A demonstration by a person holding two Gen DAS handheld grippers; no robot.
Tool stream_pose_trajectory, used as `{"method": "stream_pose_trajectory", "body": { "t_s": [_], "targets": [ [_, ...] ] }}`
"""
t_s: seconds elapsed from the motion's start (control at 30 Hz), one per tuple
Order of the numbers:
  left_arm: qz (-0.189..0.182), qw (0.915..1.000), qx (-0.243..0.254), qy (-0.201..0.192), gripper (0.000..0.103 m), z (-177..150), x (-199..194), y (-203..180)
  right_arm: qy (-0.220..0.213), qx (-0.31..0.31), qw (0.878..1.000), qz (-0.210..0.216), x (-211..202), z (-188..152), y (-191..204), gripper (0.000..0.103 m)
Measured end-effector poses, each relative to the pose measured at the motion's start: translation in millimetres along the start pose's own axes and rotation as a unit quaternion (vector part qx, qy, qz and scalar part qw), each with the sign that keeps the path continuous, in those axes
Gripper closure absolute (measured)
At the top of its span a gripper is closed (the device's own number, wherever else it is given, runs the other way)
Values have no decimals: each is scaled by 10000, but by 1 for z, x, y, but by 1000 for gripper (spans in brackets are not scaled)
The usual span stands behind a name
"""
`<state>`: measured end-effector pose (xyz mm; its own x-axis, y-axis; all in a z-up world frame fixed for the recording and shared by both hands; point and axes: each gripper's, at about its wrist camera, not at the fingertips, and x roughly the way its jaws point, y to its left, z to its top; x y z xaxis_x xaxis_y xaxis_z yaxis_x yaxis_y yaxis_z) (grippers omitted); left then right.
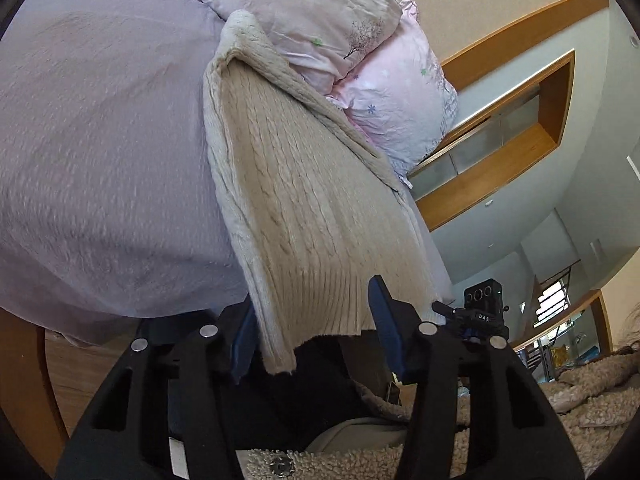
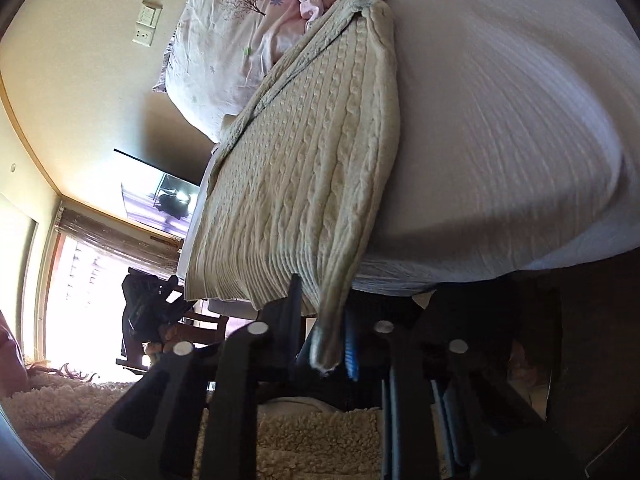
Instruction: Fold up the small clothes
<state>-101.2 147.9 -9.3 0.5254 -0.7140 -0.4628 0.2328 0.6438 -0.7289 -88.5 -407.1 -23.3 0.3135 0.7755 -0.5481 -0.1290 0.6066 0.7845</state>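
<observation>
A beige cable-knit sweater lies stretched across the bed, its ribbed hem hanging over the near edge; it also shows in the right wrist view. My left gripper stands wide open around the hem, with a hem corner hanging between its blue pads. My right gripper stands narrowly apart, and the sweater's other hem corner hangs between the jaws. I cannot tell whether they pinch it. The right gripper also shows at the right of the left wrist view.
The bed has a pale lilac sheet. Floral pink pillows lie at its head, touching the sweater's far end. A fluffy cream garment is below the grippers. A wooden bed frame is at lower left.
</observation>
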Motion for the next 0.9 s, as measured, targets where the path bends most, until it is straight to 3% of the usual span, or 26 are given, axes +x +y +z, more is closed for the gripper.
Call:
{"method": "stream_pose_trajectory", "body": {
  "t_s": [0.07, 0.13, 0.17, 0.33, 0.5, 0.6, 0.67, 0.8, 0.83, 0.9],
  "targets": [
    [22, 10000, -62, 22, 63, 1, 5, 1, 11, -236, 9997, -5, 3, 2, 7, 95],
    [117, 9998, -141, 125, 92, 6, 9, 1, -60, -511, 9986, 86, 0, 5, 16, 95],
    [217, 9995, -102, 181, 95, 8, 10, -1, -156, -667, 9975, 161, -4, 9, 25, 95],
    [148, 9993, 354, -34, 95, 61, 7, -31, -1093, -1413, 9828, 463, -36, 66, 69, 96],
    [259, 9932, 386, -1066, 95, 172, 14, -45, -2122, -1694, 9609, 537, -32, 172, 99, 96],
    [690, 9882, 202, -1350, 96, 242, 50, -35, -2425, -1435, 9592, 240, -3, 238, 95, 96],
    [1097, 9843, 146, -1376, 95, 275, 80, -24, -2486, -1147, 9616, -179, 21, 278, 82, 96],
    [1714, 9802, -127, -987, 96, 310, 147, 8, -2254, -60, 9709, -814, 74, 331, 32, 95],
    [1808, 9792, -190, -905, 96, 310, 156, 14, -2130, 233, 9712, -1046, 86, 334, 19, 90],
    [1773, 9806, -260, -800, 95, 308, 162, 20, -2091, 567, 9673, -1317, 93, 330, 6, 61]
  ]
}}
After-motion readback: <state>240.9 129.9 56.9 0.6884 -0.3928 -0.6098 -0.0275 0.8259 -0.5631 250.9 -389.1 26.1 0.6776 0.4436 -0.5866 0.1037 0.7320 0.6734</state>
